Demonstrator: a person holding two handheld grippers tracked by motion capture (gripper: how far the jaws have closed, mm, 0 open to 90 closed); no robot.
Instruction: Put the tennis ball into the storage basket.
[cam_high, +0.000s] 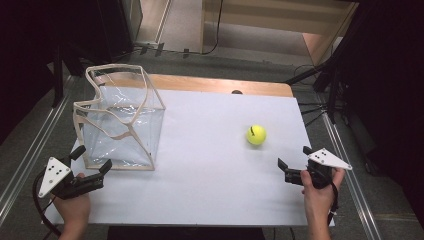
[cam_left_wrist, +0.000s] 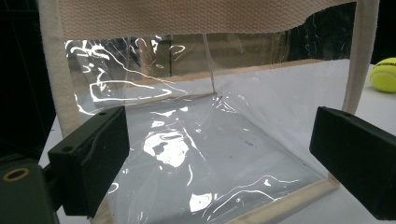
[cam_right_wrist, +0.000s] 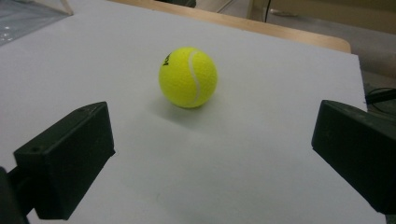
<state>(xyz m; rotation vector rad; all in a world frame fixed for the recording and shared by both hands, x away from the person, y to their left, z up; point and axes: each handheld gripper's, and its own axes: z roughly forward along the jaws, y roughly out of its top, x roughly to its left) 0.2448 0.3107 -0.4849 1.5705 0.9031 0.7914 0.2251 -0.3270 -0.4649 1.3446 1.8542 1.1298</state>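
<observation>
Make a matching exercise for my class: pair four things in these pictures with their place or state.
Things:
1. tennis ball
2. clear bag
3. left gripper
4. right gripper

Descriptions:
A. open, facing the ball
B. standing upright at the table's left
C. open, beside the bag's near corner
D. lying alone on the white surface

Pairs: 1-D, 2-B, 3-C, 4-A

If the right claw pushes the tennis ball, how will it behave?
The ball is round and sits free on the flat white board, so it would probably roll away from a push. Its felt looks grippy, so the open right claw could likely hold it without slipping.
</observation>
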